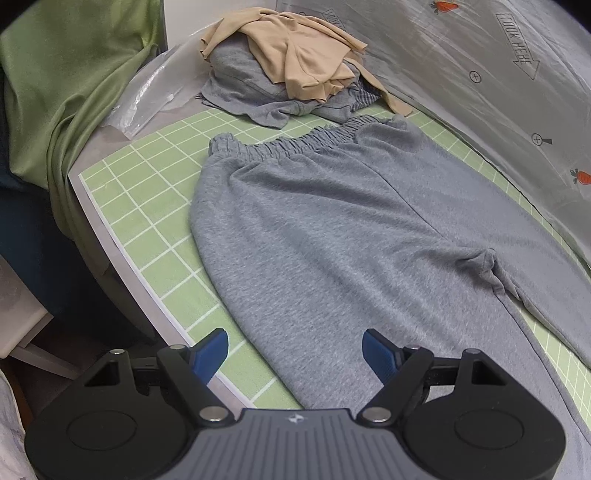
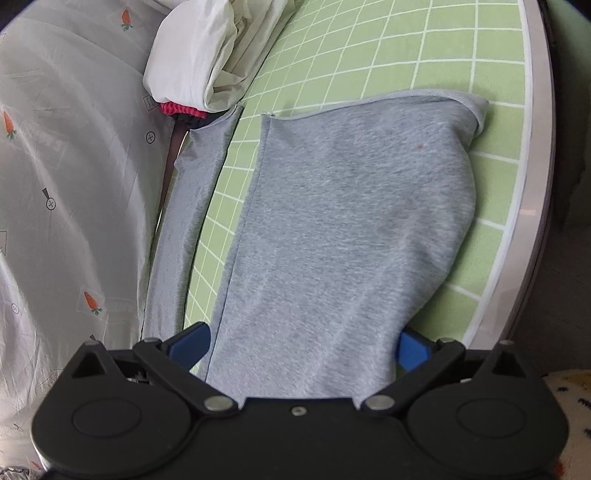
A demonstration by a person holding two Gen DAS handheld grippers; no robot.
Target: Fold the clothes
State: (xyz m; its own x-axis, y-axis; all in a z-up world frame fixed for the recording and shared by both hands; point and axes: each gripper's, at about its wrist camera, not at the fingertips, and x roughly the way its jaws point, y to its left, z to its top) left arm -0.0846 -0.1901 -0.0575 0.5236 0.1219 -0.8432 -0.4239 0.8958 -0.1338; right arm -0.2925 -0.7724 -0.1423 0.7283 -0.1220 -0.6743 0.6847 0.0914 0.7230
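Grey fleece jogging trousers (image 1: 317,236) lie flat on the green gridded worktop (image 1: 147,206), waistband toward its far end, probably spread for folding. The left claw (image 1: 295,350) and right claw (image 2: 301,345) are both apart, over one leg (gripping nothing). A heap of beige and grey clothes (image 1: 291,62) crowds the far corner.

An arrow-shaped sign reading "LOOK HERE" (image 1: 519,44) is printed on the grey carrot-patterned sheet (image 1: 461,74), far ahead and to the right of the left gripper (image 1: 295,354). A second, partly hidden arrow print (image 1: 334,16) lies farther left on it; its letters cannot be made out.
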